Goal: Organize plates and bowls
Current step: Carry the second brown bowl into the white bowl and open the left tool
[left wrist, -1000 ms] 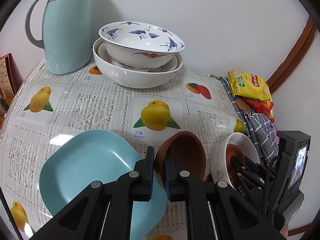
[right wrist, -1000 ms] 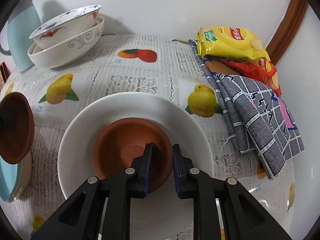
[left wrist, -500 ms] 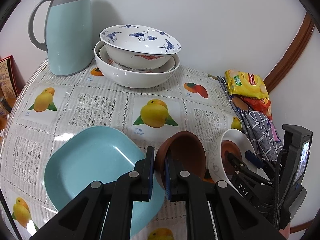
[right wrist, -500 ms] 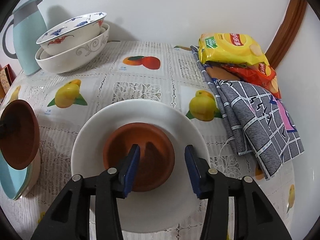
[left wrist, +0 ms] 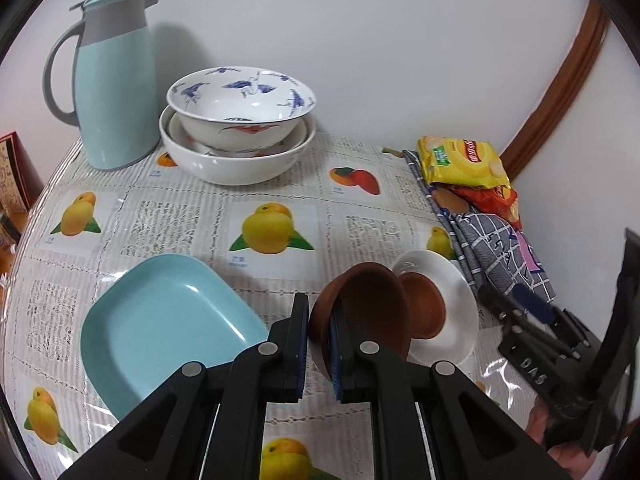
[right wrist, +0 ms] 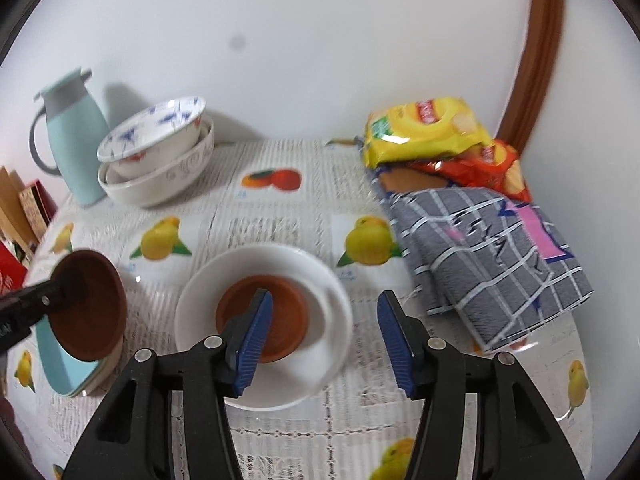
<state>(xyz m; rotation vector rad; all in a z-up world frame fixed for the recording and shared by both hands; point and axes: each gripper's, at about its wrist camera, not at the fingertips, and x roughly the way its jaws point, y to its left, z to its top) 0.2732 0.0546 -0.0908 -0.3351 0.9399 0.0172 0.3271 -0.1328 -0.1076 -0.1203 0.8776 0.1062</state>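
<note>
The left claw (left wrist: 318,344) is clamped on the rim of a brown bowl (left wrist: 368,312), held tilted above the worktop (left wrist: 176,216), likely so it can nest in the second brown bowl (right wrist: 262,314) resting in the white plate (right wrist: 320,344). The right claw (right wrist: 324,332) has just been opening and holds nothing (its jaws stand wide above that plate). Open cloth lies ahead; the folded towel (right wrist: 488,248) crowds the plate's right, the blue plate (left wrist: 160,320) its left.

The left gripper (left wrist: 319,354) is black plastic with silver screws. The right gripper (right wrist: 325,338) has ribbed blue pads (right wrist: 254,338). Its body carries white letters "DAS".
</note>
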